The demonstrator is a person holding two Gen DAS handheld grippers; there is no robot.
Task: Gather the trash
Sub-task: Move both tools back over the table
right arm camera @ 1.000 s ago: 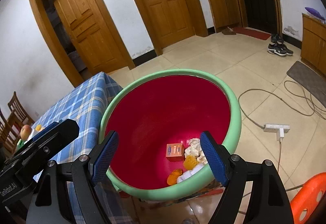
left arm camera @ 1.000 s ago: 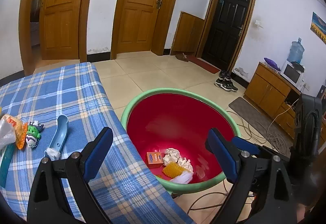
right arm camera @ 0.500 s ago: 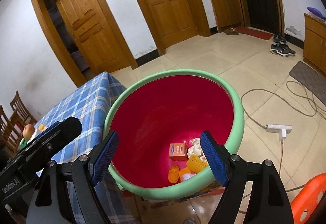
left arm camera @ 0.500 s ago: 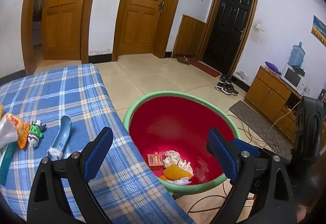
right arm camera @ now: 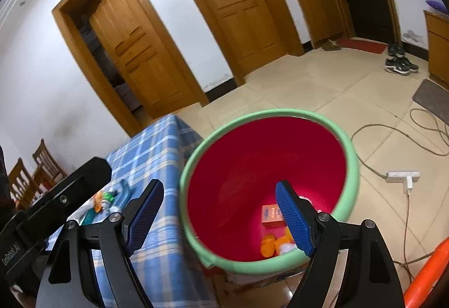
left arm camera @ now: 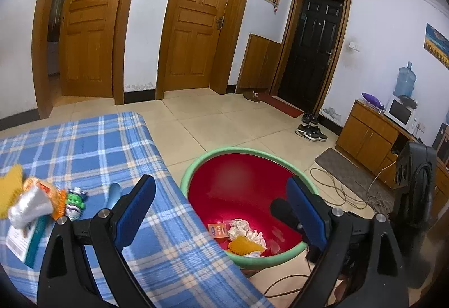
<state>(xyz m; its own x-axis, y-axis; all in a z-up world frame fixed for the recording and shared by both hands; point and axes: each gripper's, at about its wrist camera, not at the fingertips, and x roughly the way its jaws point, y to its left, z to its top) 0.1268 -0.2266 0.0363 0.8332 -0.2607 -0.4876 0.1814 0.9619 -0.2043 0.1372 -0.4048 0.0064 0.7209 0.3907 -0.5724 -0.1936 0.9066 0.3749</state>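
Observation:
A red basin with a green rim (left arm camera: 196,167) (right arm camera: 348,139) stands on the floor beside the table. It holds an orange box (left arm camera: 217,230) (right arm camera: 270,215), crumpled white paper (left arm camera: 239,224) and a yellow scrap (left arm camera: 241,245). My left gripper (left arm camera: 221,212) is open and empty, over the table edge and the basin. My right gripper (right arm camera: 220,214) is open and empty, above the basin's near rim. On the blue plaid tablecloth (left arm camera: 98,145) (right arm camera: 157,151) lie a silver and orange wrapper (left arm camera: 31,204), a small green toy (left arm camera: 74,200) and a light blue curved piece (left arm camera: 113,193).
A white card on a teal strip (left arm camera: 22,240) lies at the table's left edge. Cables (right arm camera: 393,134) and a white power strip (right arm camera: 402,175) lie on the tiled floor right of the basin. Wooden chairs (right arm camera: 31,167) stand beyond the table. A black fan (left arm camera: 415,176) stands at the right.
Both grippers have drawn back and up from the basin, which now looks smaller and lower. The view has swung left, showing more of the table. Both stay open and empty.

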